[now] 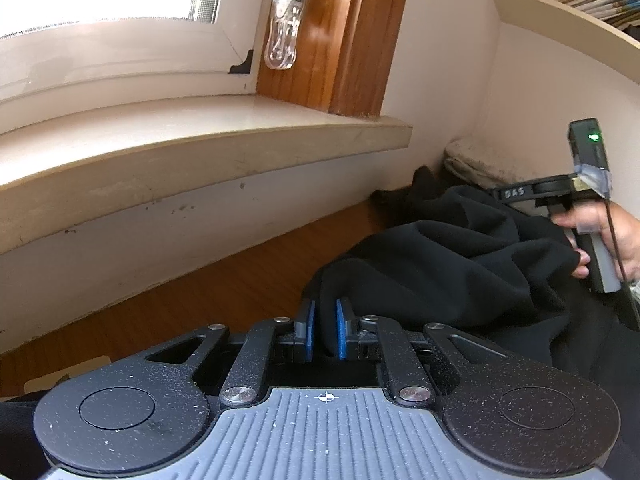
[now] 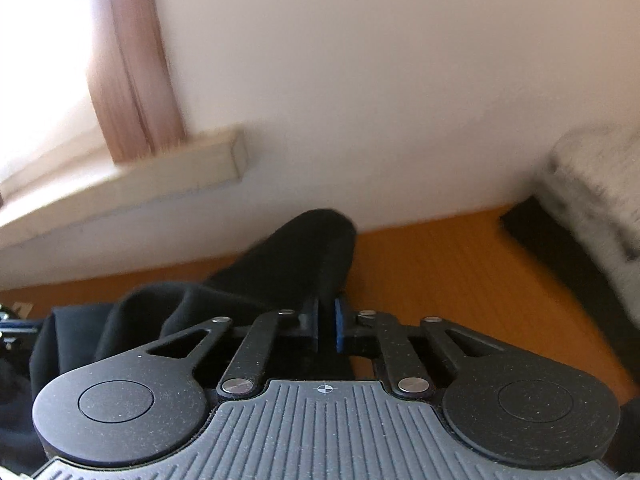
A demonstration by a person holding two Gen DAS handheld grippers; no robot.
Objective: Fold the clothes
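Both grippers pinch the same black garment (image 1: 460, 256), which hangs bunched and creased between them above the wooden floor (image 1: 224, 292), not laid flat.

Left gripper (image 1: 326, 330): jaws narrow, blue pads clamped on a fold of the fabric, cloth bulging up just ahead of the tips. Right gripper (image 2: 327, 326): jaws narrow too, a dark strip of cloth between the pads; a sleeve-like roll stands just ahead & left of the tips. In the left view the person's hand (image 1: 608, 240) on the right gripper's handle sits well off to the right of the left jaws, w/ the garment draped between.

Risks, as I judge them:
- Right grip looks thin, maybe only an edge; a tug could pull it free & drop that side.
- Left pads may hold more than one layer; the fold would then come out lumpy.
- Slack in the middle is heavy, so uneven pulls would twist the cloth.
- Wall and windowsill (image 1: 200, 148) lie close beyond both tips; a swing fwd could snag or bump.
- Right view is motion-blurred, so exact bite there is unclear.
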